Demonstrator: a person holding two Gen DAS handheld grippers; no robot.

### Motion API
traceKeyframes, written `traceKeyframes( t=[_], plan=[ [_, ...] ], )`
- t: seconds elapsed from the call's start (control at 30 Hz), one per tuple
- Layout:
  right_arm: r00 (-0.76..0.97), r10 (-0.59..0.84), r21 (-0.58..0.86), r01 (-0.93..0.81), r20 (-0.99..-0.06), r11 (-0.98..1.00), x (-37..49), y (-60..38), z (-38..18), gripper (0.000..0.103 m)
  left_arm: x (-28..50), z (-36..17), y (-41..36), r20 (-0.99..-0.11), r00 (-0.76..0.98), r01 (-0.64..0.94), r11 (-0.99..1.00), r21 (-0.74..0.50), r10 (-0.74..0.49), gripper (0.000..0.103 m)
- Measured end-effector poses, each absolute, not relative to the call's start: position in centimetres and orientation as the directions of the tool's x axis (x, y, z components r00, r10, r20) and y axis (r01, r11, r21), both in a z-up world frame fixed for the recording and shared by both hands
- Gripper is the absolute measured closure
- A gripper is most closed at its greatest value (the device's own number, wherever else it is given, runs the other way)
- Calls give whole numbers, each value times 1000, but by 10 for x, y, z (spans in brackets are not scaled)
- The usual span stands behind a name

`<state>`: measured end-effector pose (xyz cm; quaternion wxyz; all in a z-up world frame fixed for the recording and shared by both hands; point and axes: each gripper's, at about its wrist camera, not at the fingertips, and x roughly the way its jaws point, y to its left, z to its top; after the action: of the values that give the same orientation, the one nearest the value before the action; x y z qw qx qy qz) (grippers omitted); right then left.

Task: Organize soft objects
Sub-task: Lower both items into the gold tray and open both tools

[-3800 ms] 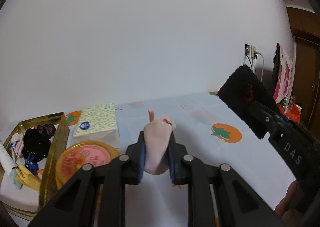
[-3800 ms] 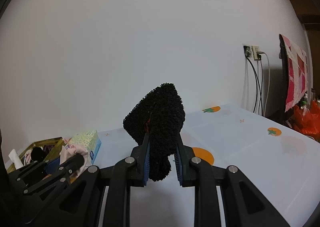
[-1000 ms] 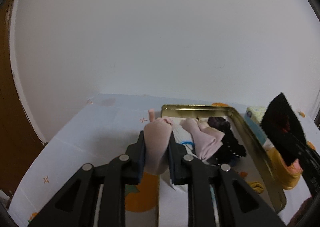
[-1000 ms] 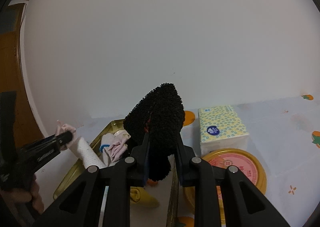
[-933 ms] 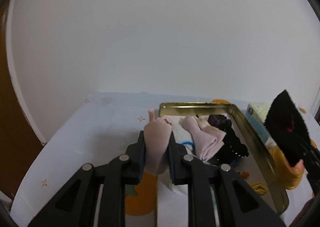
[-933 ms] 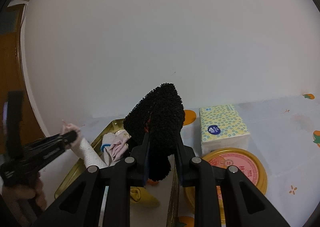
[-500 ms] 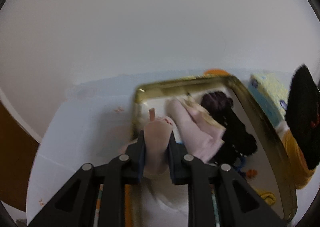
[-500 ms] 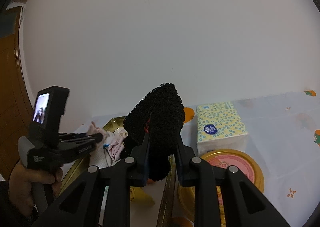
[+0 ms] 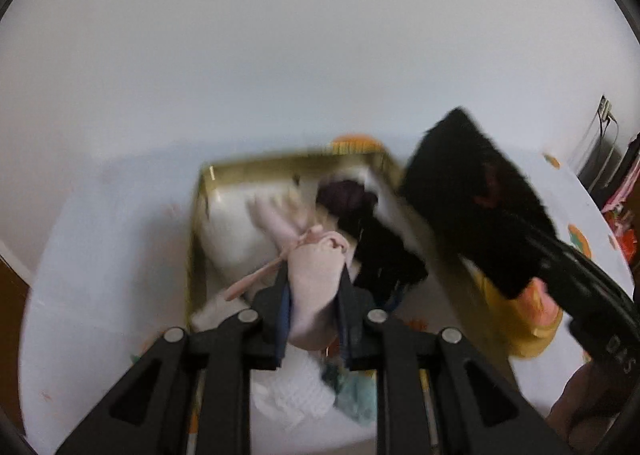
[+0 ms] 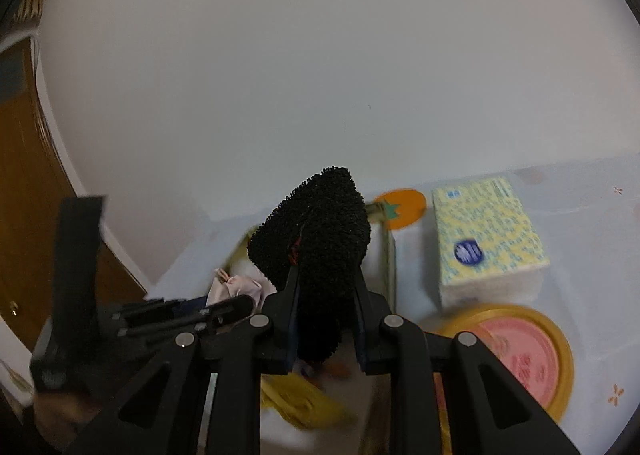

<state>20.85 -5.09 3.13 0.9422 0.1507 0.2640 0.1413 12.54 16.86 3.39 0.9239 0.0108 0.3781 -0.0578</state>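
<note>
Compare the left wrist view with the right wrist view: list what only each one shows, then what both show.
Left wrist only: the left gripper close up, its fingers shut on a pink soft item, and a wall socket far right.

Right wrist only: the patterned tissue pack and a brown door.

Both: the gold tray of soft things, the black fuzzy item held in the right gripper, the round yellow tin.

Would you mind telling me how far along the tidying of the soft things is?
Done: several soft items already lie in the gold tray. In hand: the left gripper clamps a pink sock above the tray; the right gripper clamps a black fuzzy sock near its edge. Left: dropping both in.
</note>
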Motion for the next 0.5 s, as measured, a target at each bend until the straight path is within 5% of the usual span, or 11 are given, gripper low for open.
traceKeyframes(
  t=[0.13,0.5],
  plan=[
    [817,348,396,-163,-459,904,226,-46,38,79,137,49,161,-666,745,65,998,14,-39,86],
    [710,380,428,-121,-593,896,279,-36,13,79,185,15,175,-792,608,-42,998,42,59,86]
  ],
)
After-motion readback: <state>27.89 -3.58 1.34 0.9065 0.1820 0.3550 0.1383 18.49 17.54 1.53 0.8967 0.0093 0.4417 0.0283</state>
